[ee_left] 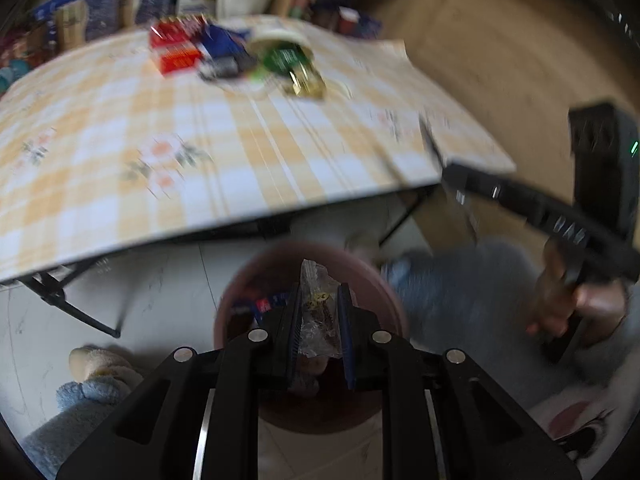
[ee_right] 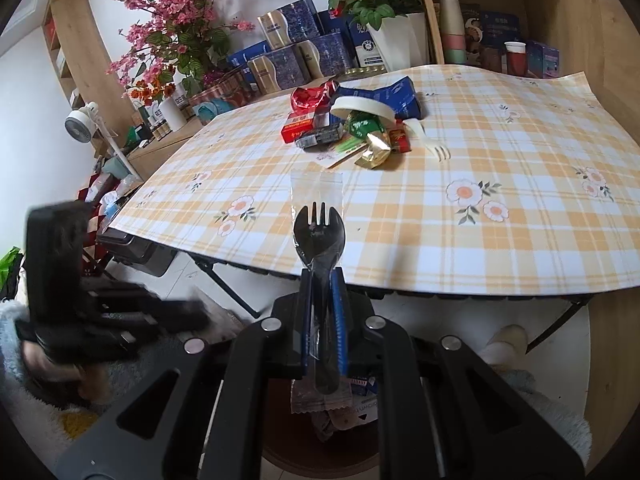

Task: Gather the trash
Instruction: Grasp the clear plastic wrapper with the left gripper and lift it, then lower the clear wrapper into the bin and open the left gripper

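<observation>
Below the yellow-plaid-clothed table (ee_right: 500,248), round brown plastic bin (ee_left: 384,292) sat on the floor. Left gripper (ee_left: 319,312) was clamped on a clear crinkled wrapper (ee_left: 316,300) above it; right gripper (ee_right: 324,308) gripped a bagged black plastic spork (ee_right: 319,232).

The left gripper (ee_left: 319,312) is pinching a crumpled clear wrapper (ee_left: 316,308) over a pink bin (ee_left: 384,300) that is standing on the floor near the table (ee_left: 200,160). Far on the checked tablecloth, a pile of trash (ee_left: 240,56) is lying. At right, a hand (ee_left: 576,304) is gripping the right gripper (ee_left: 520,204).
</observation>
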Demonstrator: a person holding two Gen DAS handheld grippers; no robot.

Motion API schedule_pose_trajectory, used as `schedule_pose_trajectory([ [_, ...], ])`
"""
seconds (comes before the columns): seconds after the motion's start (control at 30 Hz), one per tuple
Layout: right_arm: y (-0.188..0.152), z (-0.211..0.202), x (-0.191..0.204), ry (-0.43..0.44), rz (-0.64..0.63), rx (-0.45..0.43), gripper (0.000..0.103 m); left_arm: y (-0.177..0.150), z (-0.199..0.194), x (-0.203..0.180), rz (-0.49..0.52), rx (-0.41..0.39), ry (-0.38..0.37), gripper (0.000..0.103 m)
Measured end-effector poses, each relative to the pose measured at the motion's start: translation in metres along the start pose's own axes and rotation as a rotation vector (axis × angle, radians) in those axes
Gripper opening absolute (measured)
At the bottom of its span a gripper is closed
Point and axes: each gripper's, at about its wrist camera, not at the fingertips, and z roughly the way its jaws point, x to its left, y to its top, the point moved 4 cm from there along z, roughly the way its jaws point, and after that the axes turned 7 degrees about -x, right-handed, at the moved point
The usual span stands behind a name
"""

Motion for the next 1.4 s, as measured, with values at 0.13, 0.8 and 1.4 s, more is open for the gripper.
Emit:
schedule_pose_trajectory([
  [0.13,-0.009,0.001,0.0,0.008,0.004,0.014,0.013,-0.02,0.035,0.002,0.002,0.107,-0.002,0.017],
  [0.8,-0.018,0.01,-0.011,0.008,0.055,0.046,0.013,-0.089,0.126,0.055,-0.219,0.419,0.081,0.017],
  [1.4,-0.024,0.015,0.002,0.007,0.005,0.08,0.013,-0.056,0.085,0.047,-0.137,0.196,0.147,0.053],
])
